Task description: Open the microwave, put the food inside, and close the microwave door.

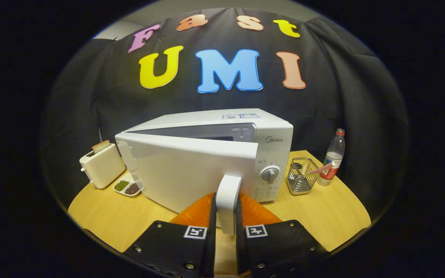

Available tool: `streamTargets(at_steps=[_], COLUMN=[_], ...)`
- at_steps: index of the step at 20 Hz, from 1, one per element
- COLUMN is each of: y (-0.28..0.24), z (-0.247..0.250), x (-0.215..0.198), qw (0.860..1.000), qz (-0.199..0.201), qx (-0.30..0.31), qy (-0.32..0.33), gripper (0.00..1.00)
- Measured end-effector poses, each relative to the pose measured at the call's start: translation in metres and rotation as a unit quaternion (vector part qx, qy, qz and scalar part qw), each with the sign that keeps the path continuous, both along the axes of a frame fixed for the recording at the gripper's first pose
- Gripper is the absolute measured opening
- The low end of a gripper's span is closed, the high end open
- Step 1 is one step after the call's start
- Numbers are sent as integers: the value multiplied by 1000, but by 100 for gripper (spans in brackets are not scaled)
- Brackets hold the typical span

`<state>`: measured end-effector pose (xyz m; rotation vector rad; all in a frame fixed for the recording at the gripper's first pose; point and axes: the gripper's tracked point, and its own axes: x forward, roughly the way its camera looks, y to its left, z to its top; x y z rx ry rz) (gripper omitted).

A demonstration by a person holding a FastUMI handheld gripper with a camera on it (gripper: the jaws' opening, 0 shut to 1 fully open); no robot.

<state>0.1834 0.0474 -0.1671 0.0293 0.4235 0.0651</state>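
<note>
Clamped between my gripper (226,227) fingers is the microwave's door handle (228,200), a white vertical bar; both fingers press its sides, so the jaws are closed on it. I read the microwave door (185,175) as partly swung out from the microwave (222,154), the cavity opening visible above its top edge.

Risks, in my judgement: a pull off the hinge arc could slip the fingers from the smooth handle, or drag the whole oven across the table. The dish of food (128,186), two compartments, sits just beside the door's hinge side, next to the toaster (102,165); a wide swing might strike it.

Surface: round wooden table (323,216), level. A wire basket (299,175) and water bottle (332,156) stand right of the oven. Black cloth wall behind.
</note>
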Motion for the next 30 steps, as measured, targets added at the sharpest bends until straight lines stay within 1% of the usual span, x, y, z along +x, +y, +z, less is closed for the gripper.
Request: streamTargets(at_steps=[3,8,13,20,28,30], y=[15,46,80,131,182,196], z=[1,0,-4,-19,-22,-21], x=[-29,-68,-99,-131,-154,-162], qw=[1000,1000,999,998,995,995], qz=[8,26,40,55,76,87], qx=[-10,-12,-19,-30,-52,-55], qy=[1,4,10,26,22,17], gripper=[25,25,25,25,26,28])
